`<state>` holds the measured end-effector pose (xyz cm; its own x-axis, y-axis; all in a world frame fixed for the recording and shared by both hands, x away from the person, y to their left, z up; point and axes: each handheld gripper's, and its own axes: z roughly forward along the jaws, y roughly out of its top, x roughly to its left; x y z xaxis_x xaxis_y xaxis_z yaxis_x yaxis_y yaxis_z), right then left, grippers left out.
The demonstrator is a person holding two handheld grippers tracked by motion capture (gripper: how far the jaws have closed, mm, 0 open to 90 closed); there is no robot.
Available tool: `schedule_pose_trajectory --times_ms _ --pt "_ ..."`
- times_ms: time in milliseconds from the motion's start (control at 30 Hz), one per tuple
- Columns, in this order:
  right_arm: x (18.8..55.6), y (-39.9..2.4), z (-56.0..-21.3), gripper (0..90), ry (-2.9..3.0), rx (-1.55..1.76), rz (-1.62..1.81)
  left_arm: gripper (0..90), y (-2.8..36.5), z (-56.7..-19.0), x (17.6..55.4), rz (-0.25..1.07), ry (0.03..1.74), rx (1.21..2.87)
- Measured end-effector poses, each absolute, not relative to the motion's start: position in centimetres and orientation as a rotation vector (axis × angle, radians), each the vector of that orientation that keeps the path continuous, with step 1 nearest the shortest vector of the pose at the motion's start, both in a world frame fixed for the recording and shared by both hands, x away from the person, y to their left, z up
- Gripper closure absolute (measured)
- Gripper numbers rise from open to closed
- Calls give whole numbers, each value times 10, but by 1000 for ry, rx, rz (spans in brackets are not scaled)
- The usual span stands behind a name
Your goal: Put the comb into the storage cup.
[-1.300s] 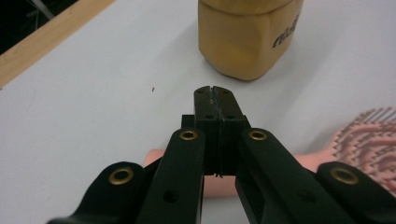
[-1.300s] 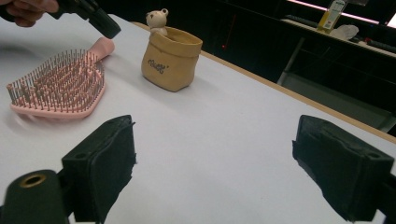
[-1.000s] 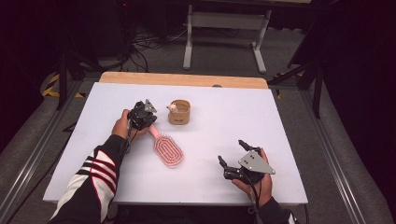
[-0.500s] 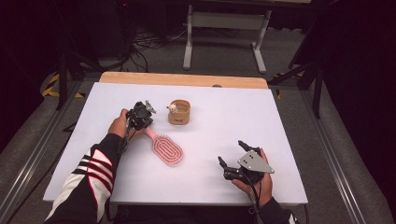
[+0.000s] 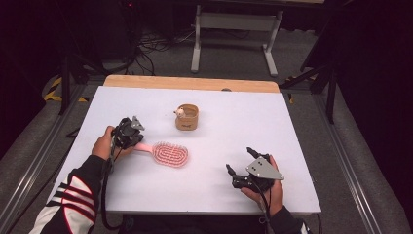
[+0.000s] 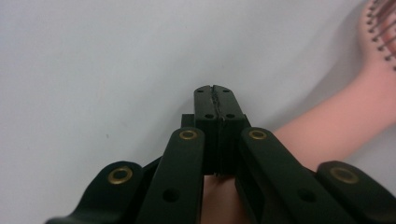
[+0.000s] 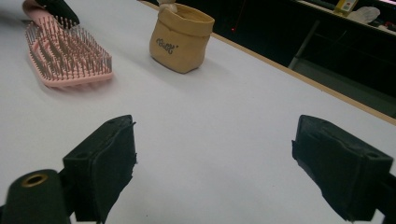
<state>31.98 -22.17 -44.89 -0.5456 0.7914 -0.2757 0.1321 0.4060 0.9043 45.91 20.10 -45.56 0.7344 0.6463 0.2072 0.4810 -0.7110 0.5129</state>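
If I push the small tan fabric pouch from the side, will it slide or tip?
The small tan fabric pouch probably slides: it sits squat and upright on the smooth white table. Its rolled rim and creased cloth suggest soft walls that may dent. It looks light.

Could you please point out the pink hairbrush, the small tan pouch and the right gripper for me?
pink hairbrush point(image 5: 170, 153): high view, on the bristled head.
tan pouch point(image 7: 180, 43): right gripper view, on its front wall beside the printed lettering.
right gripper point(image 5: 239, 162): high view, midway between its open fingertips.
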Motion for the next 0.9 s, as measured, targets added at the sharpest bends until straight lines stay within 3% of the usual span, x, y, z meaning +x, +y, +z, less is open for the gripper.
schedule_pose_trajectory --times_ms 433,900 --pt "321 -225 -449 136 1941 788 1147 900 215 -460 418 564 812 2501" --pt "320 -227 -447 136 1932 789 1144 900 219 -460 392 524 787 2510"
